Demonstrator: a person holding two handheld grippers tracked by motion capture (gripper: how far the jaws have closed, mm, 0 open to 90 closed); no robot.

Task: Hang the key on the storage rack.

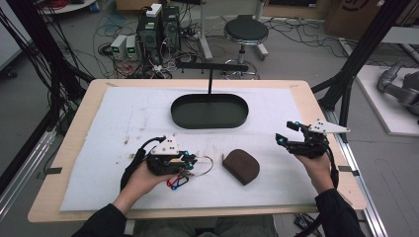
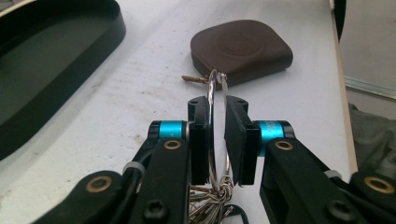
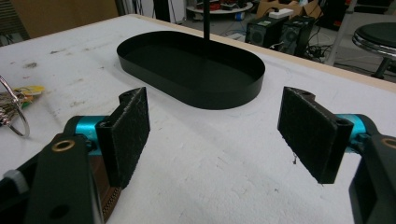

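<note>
Tray (image 1: 209,111): on the mat (image 1: 123,113), at the far middle of the table (image 1: 89,94).
Pouch (image 1: 241,166): on the mat, nearer the person than the tray, slightly to its right.
Key ring (image 1: 203,166): just left of the pouch, probably not touching it; it passes between the jaws of the left gripper (image 1: 190,160).
Carabiners (image 1: 178,181): near side of the left gripper, on the mat.
Right gripper (image 1: 288,133): right of the pouch, well apart from it, above the mat's right edge.

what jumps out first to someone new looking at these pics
The left gripper at the near left of the white mat, a metal key ring standing between its pads. Just right of it lies a brown pouch, and a black oval tray sits at the far middle. The right gripper hovers wide open.
</note>
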